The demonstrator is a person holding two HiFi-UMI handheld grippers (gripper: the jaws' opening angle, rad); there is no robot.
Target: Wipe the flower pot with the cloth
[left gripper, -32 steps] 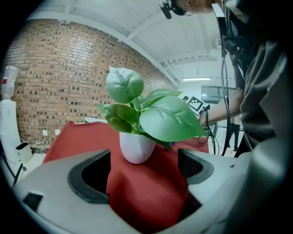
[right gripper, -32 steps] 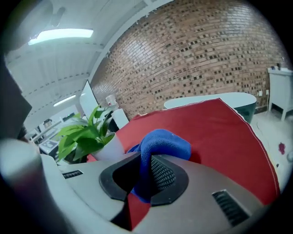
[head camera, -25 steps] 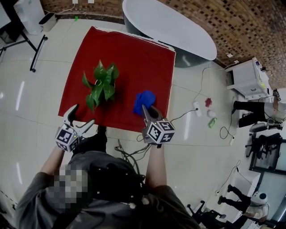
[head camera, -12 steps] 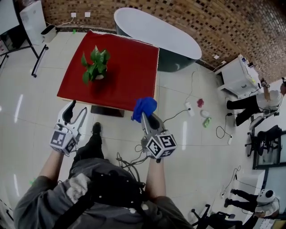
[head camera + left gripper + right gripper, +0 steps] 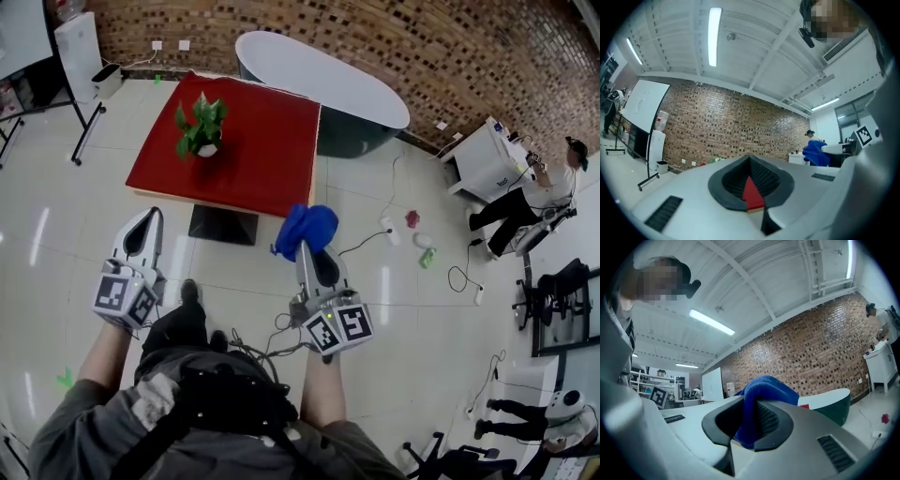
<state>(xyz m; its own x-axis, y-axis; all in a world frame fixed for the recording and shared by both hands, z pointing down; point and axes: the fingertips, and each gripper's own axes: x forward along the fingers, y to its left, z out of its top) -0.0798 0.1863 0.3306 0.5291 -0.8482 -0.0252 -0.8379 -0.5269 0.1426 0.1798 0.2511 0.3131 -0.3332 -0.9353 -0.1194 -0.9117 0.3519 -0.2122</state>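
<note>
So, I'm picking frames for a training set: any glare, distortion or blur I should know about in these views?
Head view: sharp, fisheye-bent, lamp glare streaking the floor tiles. Left gripper view: ceiling lamp blown out, corners dark, brick wall bowed. Right gripper view: same dark corners, blue cloth in the right claw close and slightly soft.

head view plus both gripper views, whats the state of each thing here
left tongs: shut, nothing between them
right tongs: shut on the blue cloth
blue cloth: bunched up, held in the air off the table
flower pot: upright on the red table, well apart from both tongs
red table: carries the flower pot
</note>
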